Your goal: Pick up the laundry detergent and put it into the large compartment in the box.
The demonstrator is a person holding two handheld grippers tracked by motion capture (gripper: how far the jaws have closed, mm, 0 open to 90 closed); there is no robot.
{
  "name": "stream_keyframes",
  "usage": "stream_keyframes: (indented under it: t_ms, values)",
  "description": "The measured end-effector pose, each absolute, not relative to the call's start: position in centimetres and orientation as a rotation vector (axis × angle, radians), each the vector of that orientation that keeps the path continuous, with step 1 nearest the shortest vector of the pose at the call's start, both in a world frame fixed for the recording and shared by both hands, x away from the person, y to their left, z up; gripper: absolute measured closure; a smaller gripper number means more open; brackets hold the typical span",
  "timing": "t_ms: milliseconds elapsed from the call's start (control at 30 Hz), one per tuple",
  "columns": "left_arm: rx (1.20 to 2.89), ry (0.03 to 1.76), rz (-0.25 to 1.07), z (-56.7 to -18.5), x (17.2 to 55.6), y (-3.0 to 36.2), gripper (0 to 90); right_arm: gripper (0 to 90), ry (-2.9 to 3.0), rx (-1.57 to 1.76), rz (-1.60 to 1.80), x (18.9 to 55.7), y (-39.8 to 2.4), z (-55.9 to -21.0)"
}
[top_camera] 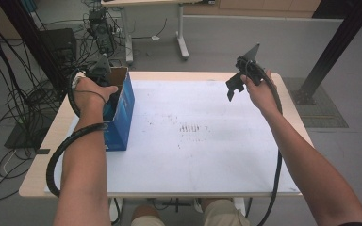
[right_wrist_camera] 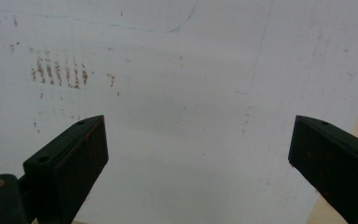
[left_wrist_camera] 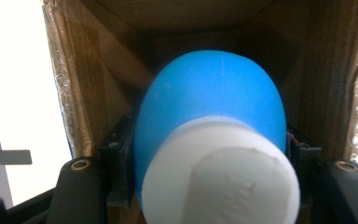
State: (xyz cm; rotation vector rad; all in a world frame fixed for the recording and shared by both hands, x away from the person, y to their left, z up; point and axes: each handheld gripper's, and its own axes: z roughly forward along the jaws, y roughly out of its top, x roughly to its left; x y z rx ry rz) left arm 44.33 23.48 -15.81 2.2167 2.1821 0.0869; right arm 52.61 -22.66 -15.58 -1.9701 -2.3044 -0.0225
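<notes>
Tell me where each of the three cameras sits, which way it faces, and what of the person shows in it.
High view: above the person's side, looking forward and down on the white table; both forearms, left gripper in the blue box, right gripper raised.
Left gripper view: rides the left gripper, facing into the cardboard interior; the jaws clamp a blue bottle with white cap.
Right gripper view: looks down at the table; open jaws.
Shared: brown marks.

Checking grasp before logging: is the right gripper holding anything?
No. In the right gripper view the right gripper has its jaws wide apart, with just the white table cover between them.
</notes>
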Motion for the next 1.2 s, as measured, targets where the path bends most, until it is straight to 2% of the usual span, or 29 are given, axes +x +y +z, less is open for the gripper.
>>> stream_keyframes:
  t_ms: [1200]
  values:
    - [2.208, 2.178, 0.092, -15.82, 44.16, 23.64, 36.6, 4.5, -2.303, -1.972, -0.028, 52.57, -22.55, -15.29]
